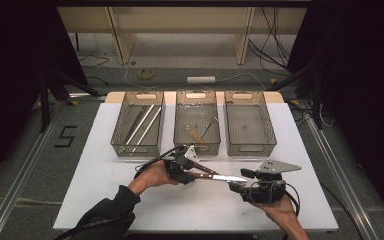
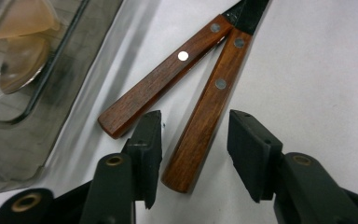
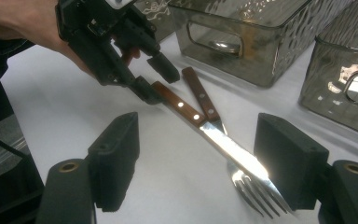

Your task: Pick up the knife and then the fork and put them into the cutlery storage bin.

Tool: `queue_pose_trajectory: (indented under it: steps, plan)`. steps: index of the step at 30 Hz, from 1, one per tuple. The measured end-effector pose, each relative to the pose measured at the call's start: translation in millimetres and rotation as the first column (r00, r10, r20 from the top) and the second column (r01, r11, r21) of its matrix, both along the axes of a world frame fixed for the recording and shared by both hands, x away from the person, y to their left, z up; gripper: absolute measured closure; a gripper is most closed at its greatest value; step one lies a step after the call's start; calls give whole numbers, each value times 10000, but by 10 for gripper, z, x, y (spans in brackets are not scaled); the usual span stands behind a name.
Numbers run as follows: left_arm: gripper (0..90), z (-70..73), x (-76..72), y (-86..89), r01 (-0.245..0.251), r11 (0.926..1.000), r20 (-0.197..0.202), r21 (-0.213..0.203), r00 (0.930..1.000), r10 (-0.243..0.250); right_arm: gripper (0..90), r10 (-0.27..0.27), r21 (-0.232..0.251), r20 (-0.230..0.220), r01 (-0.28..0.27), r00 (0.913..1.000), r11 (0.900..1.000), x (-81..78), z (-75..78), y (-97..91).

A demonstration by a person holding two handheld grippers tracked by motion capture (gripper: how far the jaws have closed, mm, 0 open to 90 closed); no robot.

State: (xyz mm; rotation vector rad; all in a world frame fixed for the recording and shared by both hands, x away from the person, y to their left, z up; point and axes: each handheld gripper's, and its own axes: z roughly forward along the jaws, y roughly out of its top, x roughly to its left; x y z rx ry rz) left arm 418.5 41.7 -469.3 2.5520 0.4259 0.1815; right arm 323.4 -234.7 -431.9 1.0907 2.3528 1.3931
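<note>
left gripper at a knife handle, right gripper open over the blade

the left gripper (image 2: pixel 193 154) stands with its jaws apart on either side of the near end of the knife's (image 2: pixel 200 126) wooden handle; the pads do not press on it. the knife lies on the white table (image 1: pixel 105 190), crossed with a fork (image 3: pixel 214 116) whose wooden handle sits just beside it, near the middle bin (image 1: pixel 196 122). the right gripper (image 3: pixel 200 163), to the right and nearer the person, has its jaws wide apart, with the knife's blade and the fork's tines between them, untouched. a left bin (image 1: pixel 137 125) and a right bin (image 1: pixel 249 125) flank the middle one at the far side.
</note>
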Motion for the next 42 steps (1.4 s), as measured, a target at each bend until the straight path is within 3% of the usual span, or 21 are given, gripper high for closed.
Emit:
queue_pose_trajectory:
  steps: [10,18,22,31,36,42]
  plan:
    - [647,-2,1,-50,326,9985,-188,435,9993,-319,327,22,-23,9,-22,10000,10000,6,-7,6]
    - [671,7,-14,-77,597,9959,-36,685,9982,-596,328,23,-43,15,-23,10000,10000,6,-5,10]
    - [681,0,-26,-79,675,9959,32,606,9977,-678,330,27,-45,20,-27,10000,10000,6,-2,9]
    - [735,4,-52,-74,1326,9884,324,738,9903,-1353,332,29,-67,22,-29,10000,10000,8,0,7]
    - [745,2,-69,-76,1371,9880,432,706,9892,-1404,332,36,-70,32,-36,10000,10000,8,1,10]
    - [747,18,-95,-70,1415,9886,136,511,9897,-1424,338,66,-54,41,-66,10000,10000,9,5,6]
